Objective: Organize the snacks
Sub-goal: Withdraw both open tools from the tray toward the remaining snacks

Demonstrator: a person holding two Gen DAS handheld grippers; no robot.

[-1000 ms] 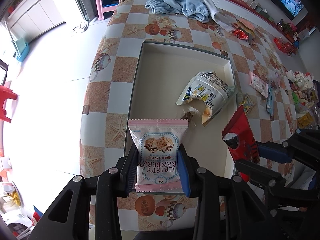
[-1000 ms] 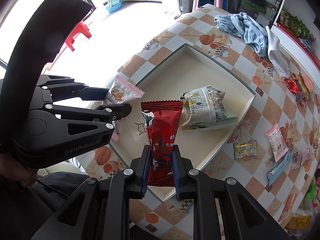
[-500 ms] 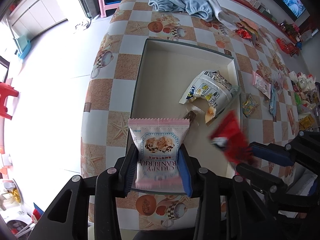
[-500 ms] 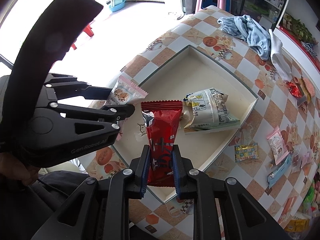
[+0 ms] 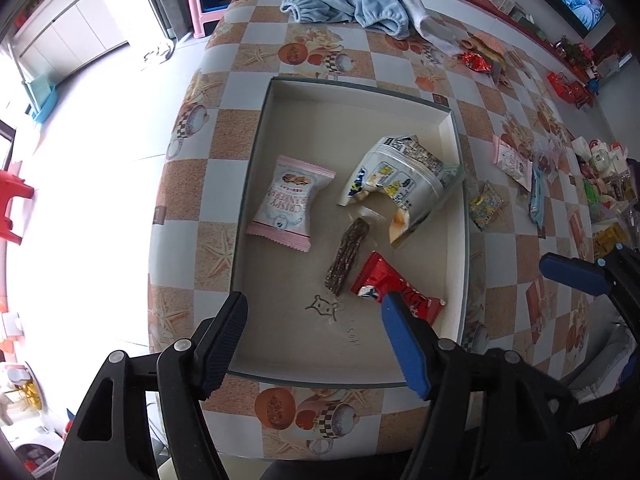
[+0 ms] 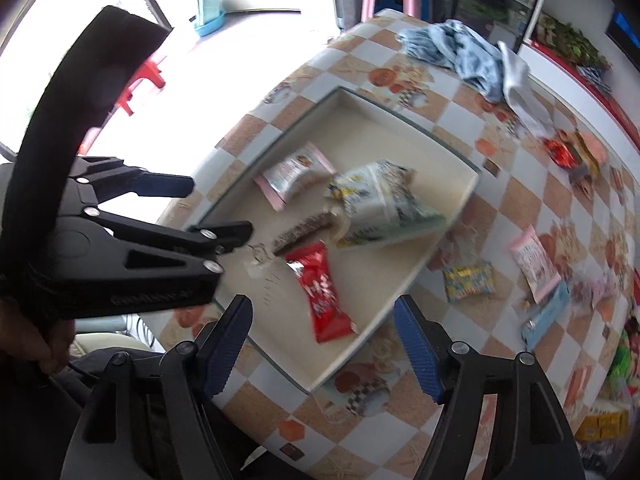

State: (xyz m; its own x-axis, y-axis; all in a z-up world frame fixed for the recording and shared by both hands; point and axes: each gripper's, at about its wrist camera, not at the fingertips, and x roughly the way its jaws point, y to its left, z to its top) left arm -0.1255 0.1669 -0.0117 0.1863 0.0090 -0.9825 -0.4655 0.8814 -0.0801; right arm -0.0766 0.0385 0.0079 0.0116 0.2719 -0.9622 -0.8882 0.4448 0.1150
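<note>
A shallow cream tray [image 5: 256, 168] sits on the checkered table. On its floor lie a pink-and-white cranberry packet [image 5: 290, 200], a torn white snack bag [image 5: 400, 184], a brown bar [image 5: 348, 256] and a red packet [image 5: 396, 292]. My left gripper [image 5: 313, 308] hangs above the tray's near edge; its jaws are opening with nothing between them. My right gripper [image 6: 322, 312] hovers over the red packet [image 6: 322, 292]; its jaws are also opening and its pads are clear of the packet. The left gripper [image 6: 208, 208] also shows in the right wrist view, beside the brown bar [image 6: 304, 232].
A blue cloth [image 5: 348, 8] lies at the table's far end. Several loose snack packets [image 5: 486, 204] are scattered right of the tray. The table's edge drops off just left of the tray; a pink stool [image 5: 208, 0] and a red stool [image 5: 12, 208] stand on the floor.
Both grippers have opened. The cranberry packet has dropped from the left one and the red packet from the right one; both now lie in the tray.
</note>
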